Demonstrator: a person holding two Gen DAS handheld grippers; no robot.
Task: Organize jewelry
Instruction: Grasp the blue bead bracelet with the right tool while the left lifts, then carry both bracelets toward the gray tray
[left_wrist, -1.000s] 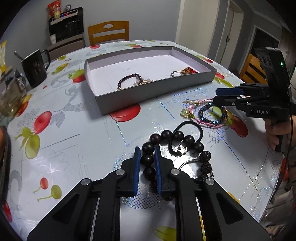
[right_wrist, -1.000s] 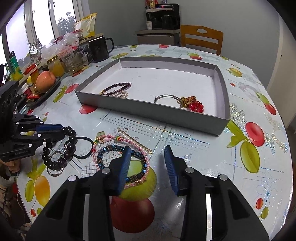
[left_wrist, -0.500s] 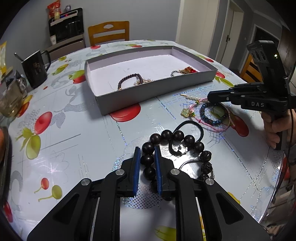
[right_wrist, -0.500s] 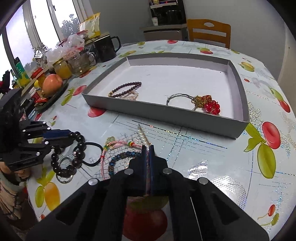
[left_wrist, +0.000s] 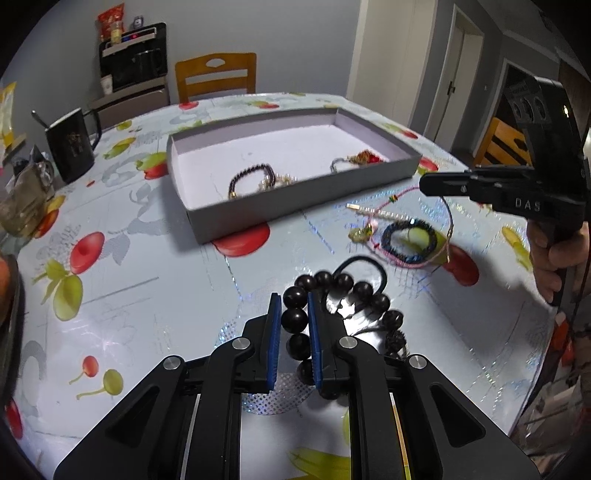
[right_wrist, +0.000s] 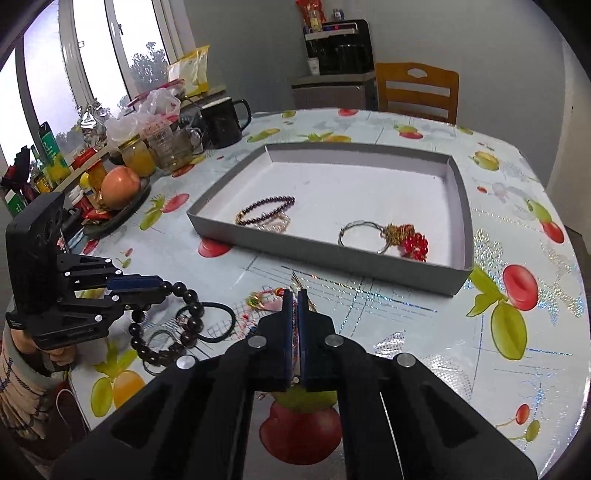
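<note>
Gripping two pieces at once, you have both hands committed in front of the shallow grey cardboard tray (right_wrist: 458, 266), and that is where trouble could start. Your left gripper (left_wrist: 291, 317) is clamped on the dark wooden bead bracelet (left_wrist: 364, 293), with beads lined up between its blue pads; part of the loop trails onto the fruit-patterned tablecloth (left_wrist: 122, 295) just on your side of the tray. A black elastic hair band (right_wrist: 218, 321) and a thin metal ring lie under or against that loop, so lifting may drag them along, I judge. Your right gripper (right_wrist: 295, 317) has just been closing, and its jaws now stand together on the thin pink cord bracelet (left_wrist: 445, 225), a sliver of cord showing between the pads. That cord encircles the dark blue beaded bracelet (left_wrist: 408, 240) near the tray's front wall, and a gold hair clip (left_wrist: 365, 211) lies beside it; raising the cord could snag or flick either one. A thin cord may also slip from flat pads. Already inside the tray are a purple bead bracelet (right_wrist: 266, 210) and a silver bangle with red bead charm (right_wrist: 384, 236); drop new pieces apart from them to avoid tangles.
</note>
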